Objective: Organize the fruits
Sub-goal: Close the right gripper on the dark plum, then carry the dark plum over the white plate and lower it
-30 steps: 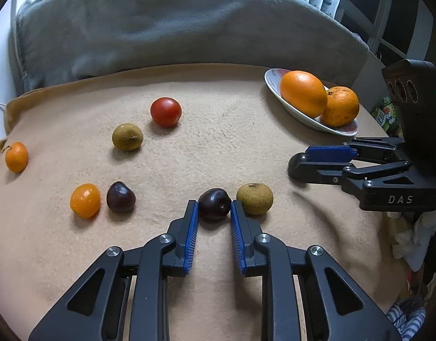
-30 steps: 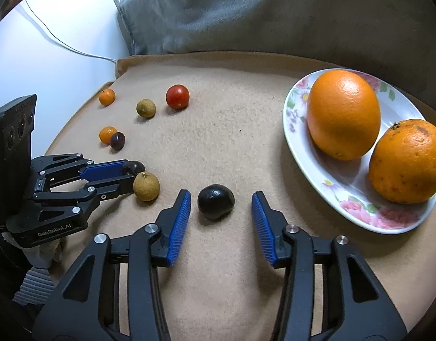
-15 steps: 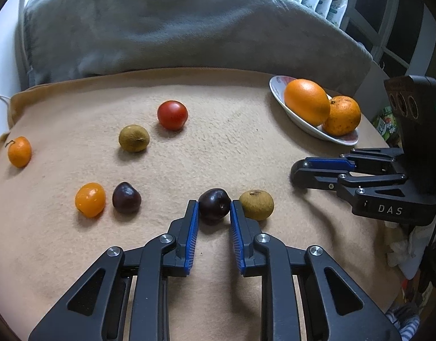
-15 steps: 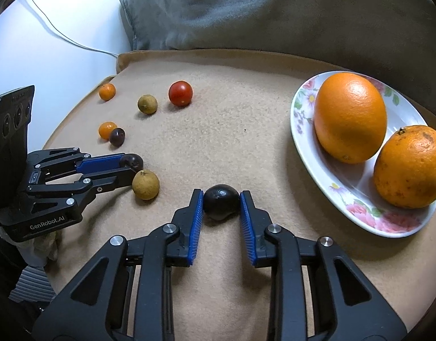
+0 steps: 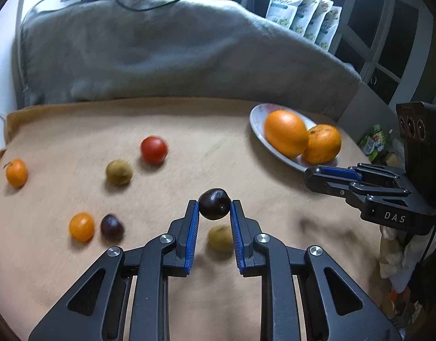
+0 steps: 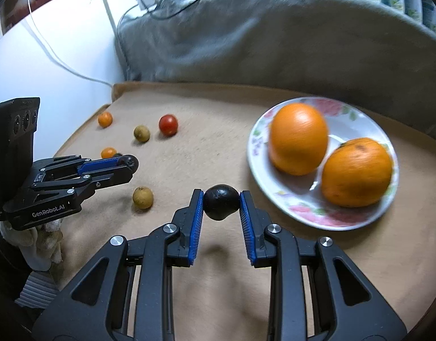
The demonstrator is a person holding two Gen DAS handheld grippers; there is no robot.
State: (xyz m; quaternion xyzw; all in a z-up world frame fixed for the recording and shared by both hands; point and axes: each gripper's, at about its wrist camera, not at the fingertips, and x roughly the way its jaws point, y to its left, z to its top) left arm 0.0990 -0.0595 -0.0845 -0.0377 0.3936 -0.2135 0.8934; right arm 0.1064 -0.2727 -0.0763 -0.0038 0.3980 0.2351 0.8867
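Plate (image 5: 256,122) (blurred), right gripper (image 5: 310,174) tips hidden

White letters "DAS" are printed on the black body of the right gripper (image 5: 308,174), seen from the left wrist. "GenRobot.AI" is printed in white on the left gripper (image 6: 130,164). Pouch (image 5: 282,5) labels cannot be read.

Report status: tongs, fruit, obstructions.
Left tongs shut on dark plum. Right tongs shut on black fruit. Both lifted. Path to plate clear.
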